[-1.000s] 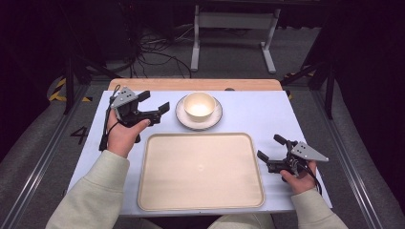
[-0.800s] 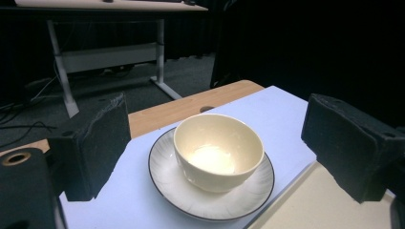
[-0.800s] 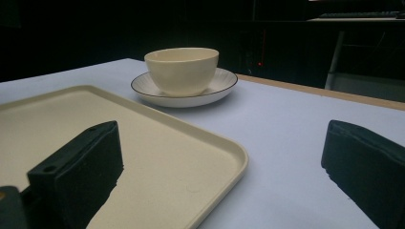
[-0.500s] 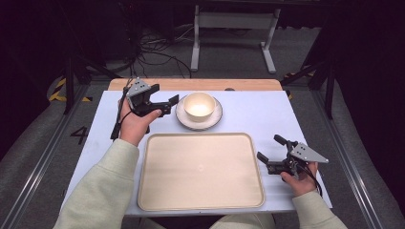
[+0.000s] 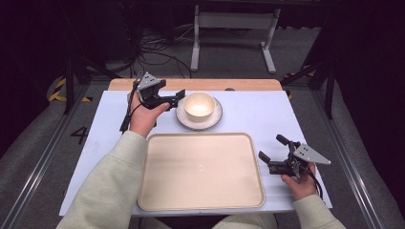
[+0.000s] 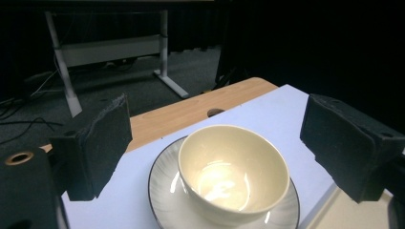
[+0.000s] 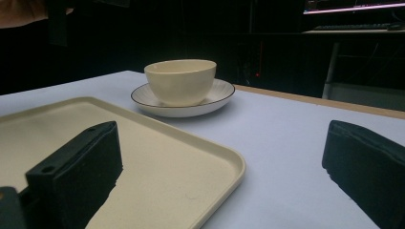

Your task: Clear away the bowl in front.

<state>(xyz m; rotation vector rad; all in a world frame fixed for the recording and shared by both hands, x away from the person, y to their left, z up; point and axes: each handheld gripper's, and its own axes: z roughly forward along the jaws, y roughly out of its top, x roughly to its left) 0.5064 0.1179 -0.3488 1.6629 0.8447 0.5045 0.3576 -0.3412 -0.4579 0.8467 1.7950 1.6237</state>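
Observation:
A cream bowl (image 5: 199,106) sits upright and empty on a white saucer (image 5: 183,118) with a dark rim, at the back middle of the table. My left gripper (image 5: 174,98) is open just left of the bowl, pointing at it. In the left gripper view the bowl (image 6: 234,167) lies between and beyond the two spread pads (image 6: 100,143), apart from both. My right gripper (image 5: 272,148) rests open at the tray's right edge, holding nothing. A wide gap separates its pads (image 7: 79,167), and the bowl (image 7: 180,81) stands far ahead of them.
A large beige tray (image 5: 200,169) lies empty at the front middle of the pale tabletop (image 5: 253,114). A wooden strip (image 5: 248,85) runs along the far edge. Beyond the table are floor cables (image 5: 148,52) and a metal stand (image 5: 234,21).
My left gripper has moved forward and to the right, from the table's left side up to the bowl. The right gripper has stayed put.

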